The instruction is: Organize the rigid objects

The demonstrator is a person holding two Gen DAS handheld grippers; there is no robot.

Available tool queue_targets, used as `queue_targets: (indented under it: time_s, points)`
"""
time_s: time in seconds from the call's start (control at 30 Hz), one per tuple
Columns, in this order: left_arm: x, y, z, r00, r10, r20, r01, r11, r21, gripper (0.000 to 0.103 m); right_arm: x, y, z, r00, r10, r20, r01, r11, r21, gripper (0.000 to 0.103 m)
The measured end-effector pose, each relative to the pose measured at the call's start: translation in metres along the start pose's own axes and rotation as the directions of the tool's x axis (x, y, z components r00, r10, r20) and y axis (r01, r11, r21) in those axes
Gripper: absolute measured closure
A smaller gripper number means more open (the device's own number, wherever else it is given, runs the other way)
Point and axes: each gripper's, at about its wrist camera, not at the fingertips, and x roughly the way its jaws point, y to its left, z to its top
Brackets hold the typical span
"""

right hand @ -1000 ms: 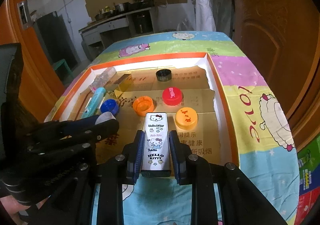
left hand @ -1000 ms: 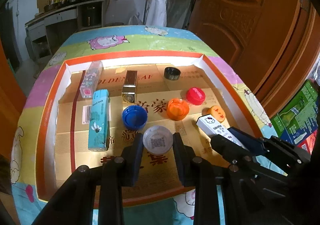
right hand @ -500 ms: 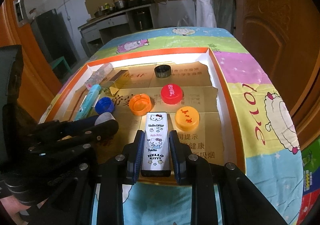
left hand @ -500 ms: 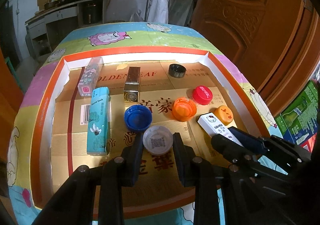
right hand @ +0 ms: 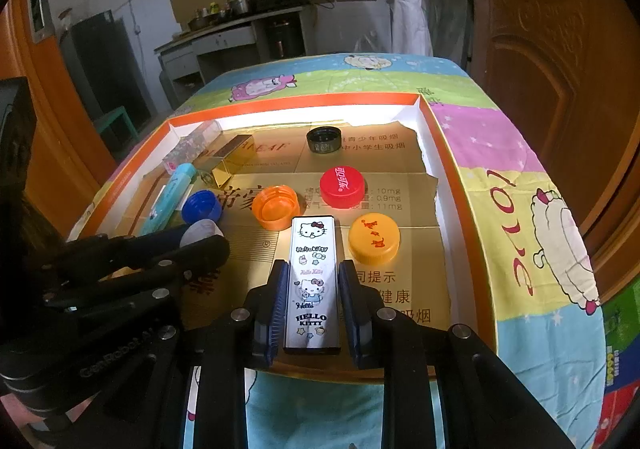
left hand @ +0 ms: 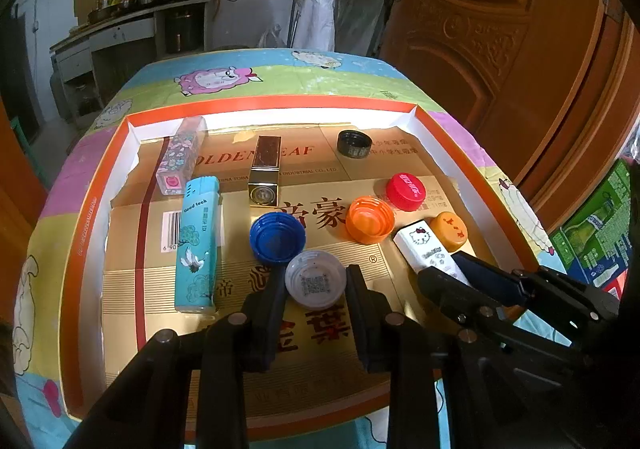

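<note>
Both your grippers angle down steeply over the near edge of the tray [left hand: 100, 185], side by side. Your left gripper [left hand: 316, 289] is clamped on the white cap [left hand: 316, 281], pads pressing both sides, cap sitting open side up on the tray's cardboard liner near the front, just touching the blue cap [left hand: 277, 237]. Your right gripper [right hand: 313, 303] is clenched on the Hello Kitty lighter [right hand: 313, 273], gripping its long sides at the rear half, front end poking out between the orange cap [right hand: 276, 207] and the yellow-orange cap [right hand: 374, 238]. Can't tell if the lighter is lifted or resting on the liner.

Count, all inside the tray: caps x6: white, blue, orange (open side up), yellow-orange, red cap [right hand: 343, 186], black cap [right hand: 324, 139] toward the far wall. Lighters x4: Hello Kitty one in your right grip, teal lighter [left hand: 197, 245] lying lengthwise at left, clear floral lighter [left hand: 182, 155] at far left, gold lighter [left hand: 265, 171] mid-back. Teal and floral ones nearly touch end to end; gold one lies apart from both.

Tray sits on a cartoon tablecloth [right hand: 520, 177].
</note>
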Motion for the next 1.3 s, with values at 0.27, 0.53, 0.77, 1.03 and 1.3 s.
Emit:
queue_targets:
  time_s: [0.27,0.53,0.77,1.03,1.3]
  points:
    - [-0.003,0.003,-0.001,1.0,0.006,0.0,-0.006,1.0,-0.007,0.066,-0.007,0.0,0.002,1.0,-0.005,0.026,0.005,1.0,-0.002,0.074]
    - [-0.008,0.008,-0.002,1.0,0.008,0.011,-0.008,0.999,-0.036,0.055,-0.014,0.001,0.001,0.999,-0.014,0.037,0.014,1.0,-0.001,0.068]
    - [-0.018,0.008,-0.004,0.999,0.022,0.028,-0.021,0.999,-0.039,0.054,-0.023,0.002,-0.001,0.999,-0.028,0.046,0.028,1.0,0.0,0.061]
    - [-0.035,0.006,-0.007,0.998,0.037,0.055,-0.035,0.999,-0.042,0.046,-0.038,0.003,-0.004,0.997,-0.046,0.064,0.046,0.999,0.009,0.055]
    - [-0.064,0.0,-0.014,0.995,0.045,0.092,-0.041,0.998,-0.038,0.046,-0.062,0.009,-0.009,0.994,-0.059,0.091,0.058,0.998,0.017,0.054]
